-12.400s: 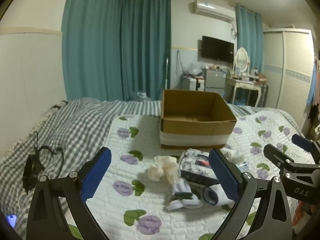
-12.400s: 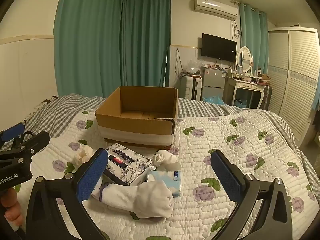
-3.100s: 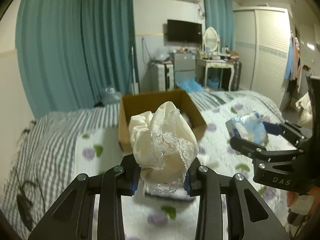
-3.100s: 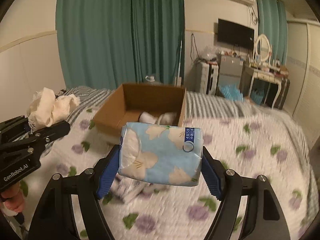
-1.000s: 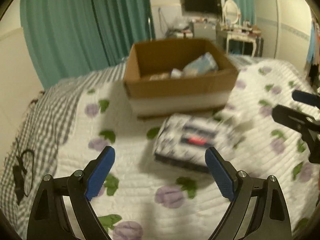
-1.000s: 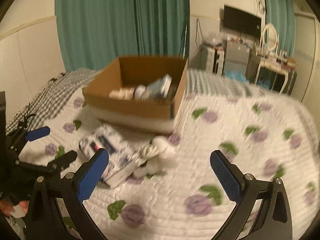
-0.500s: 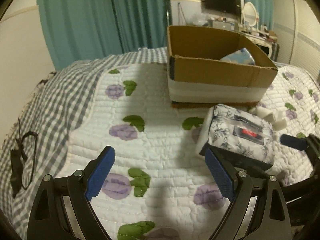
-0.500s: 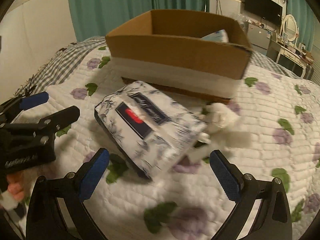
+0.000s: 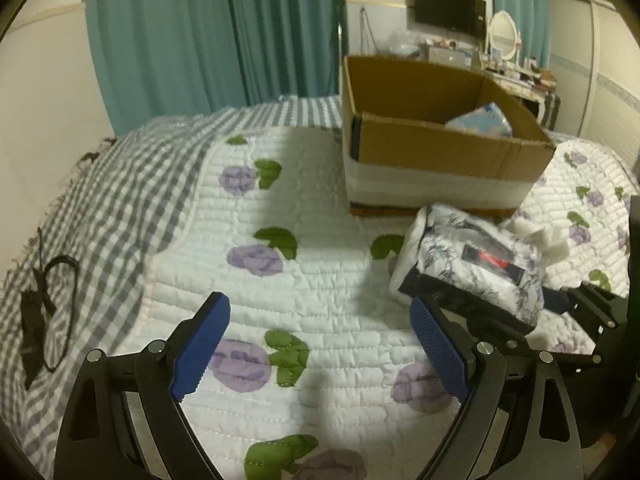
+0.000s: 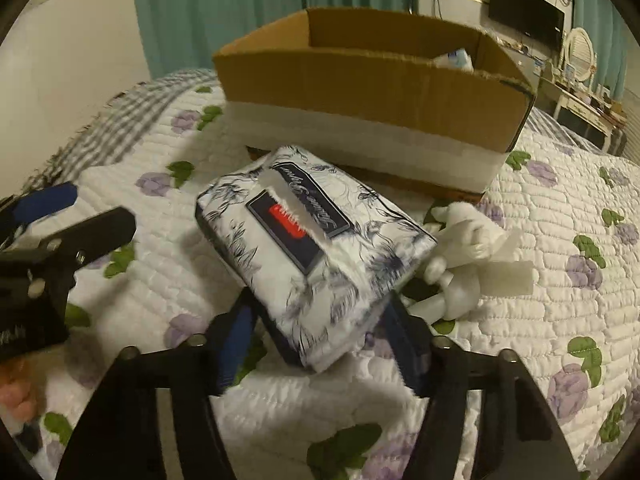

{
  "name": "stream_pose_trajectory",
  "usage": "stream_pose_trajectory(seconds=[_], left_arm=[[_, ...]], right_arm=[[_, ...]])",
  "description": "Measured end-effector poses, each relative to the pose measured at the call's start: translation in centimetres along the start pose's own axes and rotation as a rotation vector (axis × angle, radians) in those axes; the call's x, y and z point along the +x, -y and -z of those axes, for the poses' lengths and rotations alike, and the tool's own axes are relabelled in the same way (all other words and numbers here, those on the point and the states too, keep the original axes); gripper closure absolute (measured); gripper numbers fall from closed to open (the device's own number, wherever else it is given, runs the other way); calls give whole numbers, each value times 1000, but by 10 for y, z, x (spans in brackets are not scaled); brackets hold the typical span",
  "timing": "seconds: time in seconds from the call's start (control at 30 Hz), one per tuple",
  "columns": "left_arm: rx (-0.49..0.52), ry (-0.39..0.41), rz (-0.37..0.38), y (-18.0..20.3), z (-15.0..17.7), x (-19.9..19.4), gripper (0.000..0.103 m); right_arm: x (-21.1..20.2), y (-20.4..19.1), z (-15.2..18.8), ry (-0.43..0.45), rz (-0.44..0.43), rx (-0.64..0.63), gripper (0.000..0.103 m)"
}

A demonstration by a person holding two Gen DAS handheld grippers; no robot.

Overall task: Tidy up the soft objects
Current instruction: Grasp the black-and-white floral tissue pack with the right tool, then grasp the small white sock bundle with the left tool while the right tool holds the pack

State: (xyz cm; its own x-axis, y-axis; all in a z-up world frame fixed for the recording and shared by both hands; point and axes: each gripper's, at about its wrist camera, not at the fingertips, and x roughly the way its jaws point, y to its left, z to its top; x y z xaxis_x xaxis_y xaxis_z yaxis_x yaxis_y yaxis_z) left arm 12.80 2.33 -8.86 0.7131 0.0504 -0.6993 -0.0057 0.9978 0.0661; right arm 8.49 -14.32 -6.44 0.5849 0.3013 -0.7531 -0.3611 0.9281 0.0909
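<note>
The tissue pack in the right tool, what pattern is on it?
White with dark navy floral print and a red label on the tissue pack; clearest in the right wrist view.

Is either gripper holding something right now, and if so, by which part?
The right gripper is closed on the floral tissue pack, clamping its near end across the two long sides. The left gripper is open and holds nothing.

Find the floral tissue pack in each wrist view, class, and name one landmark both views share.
Left wrist: tissue pack at right of centre, near the right gripper.
Right wrist: tissue pack at centre, between the closing fingers.
Shared landmark: cardboard box just behind it.
</note>
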Motion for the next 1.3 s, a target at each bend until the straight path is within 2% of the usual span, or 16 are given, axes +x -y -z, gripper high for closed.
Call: stream_pose_trajectory(seconds=[0.27,0.47,0.63,0.73,0.87,1.07,1.17,1.23,1.3], left_arm=[[17,69,-21,11,-7,-33,10],[65,77,-15,40,-11,-48,10],[115,74,22,73,-17,-51,10],[118,53,56,93,-22,-41,10],[132,9,116,126,-25,-20,10],[165,-37,173,172,-27,19,13],[199,-33,174,181,-28,35,35],[218,-19,182,182,-28,39,42],[232,-36,206,181,-28,46,61]], right_arm=[[-72,15,-1,140,-60,12,56],[-120,51,-7,242,-45,64,60],[-158,87,-21,327,38,57,61],[-169,122,-32,342,94,82,61],[-161,157,-40,310,158,79,61],[-135,186,-33,255,166,102,61],[-121,189,-27,231,167,96,60],[-117,192,-25,219,162,102,60],[-115,194,-23,219,158,107,60]])
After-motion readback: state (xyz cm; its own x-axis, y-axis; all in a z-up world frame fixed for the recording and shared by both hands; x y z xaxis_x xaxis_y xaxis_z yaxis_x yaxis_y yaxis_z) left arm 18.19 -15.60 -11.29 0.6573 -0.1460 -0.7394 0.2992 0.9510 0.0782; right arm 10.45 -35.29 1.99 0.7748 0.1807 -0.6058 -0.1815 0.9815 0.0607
